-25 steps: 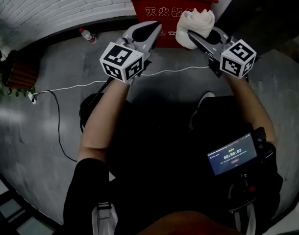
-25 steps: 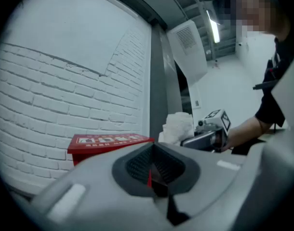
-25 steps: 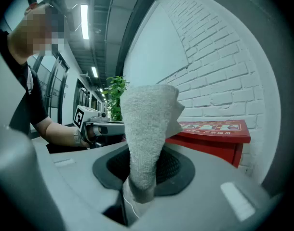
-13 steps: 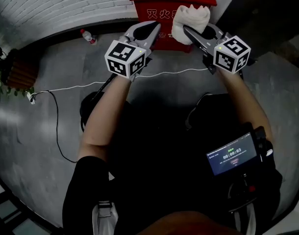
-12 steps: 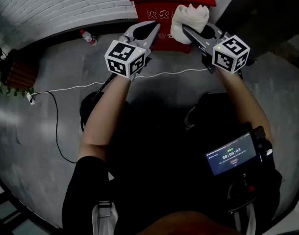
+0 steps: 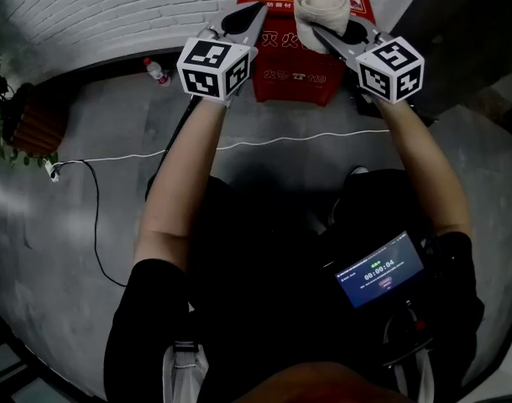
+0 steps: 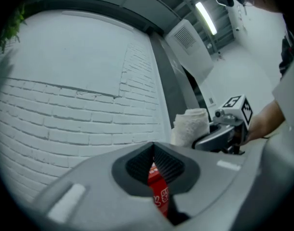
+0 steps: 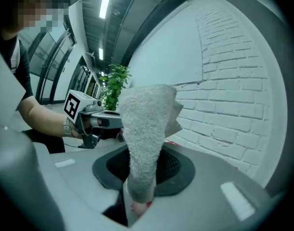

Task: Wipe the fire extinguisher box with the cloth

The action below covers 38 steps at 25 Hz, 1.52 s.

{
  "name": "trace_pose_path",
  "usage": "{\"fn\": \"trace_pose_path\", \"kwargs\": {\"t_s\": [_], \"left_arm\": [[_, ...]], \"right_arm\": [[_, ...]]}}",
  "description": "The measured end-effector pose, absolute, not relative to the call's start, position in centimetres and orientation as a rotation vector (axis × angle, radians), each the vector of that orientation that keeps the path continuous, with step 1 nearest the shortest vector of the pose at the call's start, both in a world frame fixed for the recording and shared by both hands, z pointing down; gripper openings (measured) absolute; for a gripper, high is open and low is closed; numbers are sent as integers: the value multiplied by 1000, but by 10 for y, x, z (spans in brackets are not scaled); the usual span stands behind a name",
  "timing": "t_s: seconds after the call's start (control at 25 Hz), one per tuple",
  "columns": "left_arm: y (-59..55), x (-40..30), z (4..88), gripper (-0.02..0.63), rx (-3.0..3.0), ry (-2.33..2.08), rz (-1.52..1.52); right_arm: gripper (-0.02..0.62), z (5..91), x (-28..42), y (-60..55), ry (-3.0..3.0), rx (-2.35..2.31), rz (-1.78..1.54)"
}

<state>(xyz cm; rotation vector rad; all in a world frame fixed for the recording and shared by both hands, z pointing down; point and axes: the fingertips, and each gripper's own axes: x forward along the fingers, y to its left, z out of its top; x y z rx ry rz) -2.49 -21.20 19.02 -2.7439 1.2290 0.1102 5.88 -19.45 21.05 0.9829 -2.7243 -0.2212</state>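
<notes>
White brick wall [image 6: 113,7] fills the top of my head view. Against it, on the grey floor [image 6: 71,225], stands the fire extinguisher box [image 6: 289,65]: red, with white characters on its front and white-printed panels on its lid. My left gripper [image 6: 254,15] has its jaws together on nothing, near the box's upper left corner. My right gripper [image 6: 336,32] is clamped on the cloth [image 6: 321,8], a white, nubbly roll over the lid; I can't tell whether it touches.

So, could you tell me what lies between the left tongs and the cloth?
In the head view, the red fire extinguisher box shows in the gap between the left tongs and the cloth held by the right tongs.
</notes>
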Motion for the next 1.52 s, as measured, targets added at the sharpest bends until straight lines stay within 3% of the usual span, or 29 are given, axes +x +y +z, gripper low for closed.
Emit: {"fn": "trace_pose_path", "kwargs": {"t_s": [0.44, 0.88, 1.24, 1.52], "left_arm": [[-307, -47, 185, 3, -2631, 1308, -27], [-386, -78, 214, 3, -2715, 1373, -9], [-425, -93, 221, 3, -2722, 1426, -56], [-438, -97, 237, 3, -2701, 1462, -208]], "right_arm": [[100, 191, 23, -311, -2722, 1006, -96], [100, 205, -9, -424, -2349, 929, -374], [100, 233, -60, -453, -2486, 848, -135], [89, 275, -59, -472, -2340, 830, -174]]}}
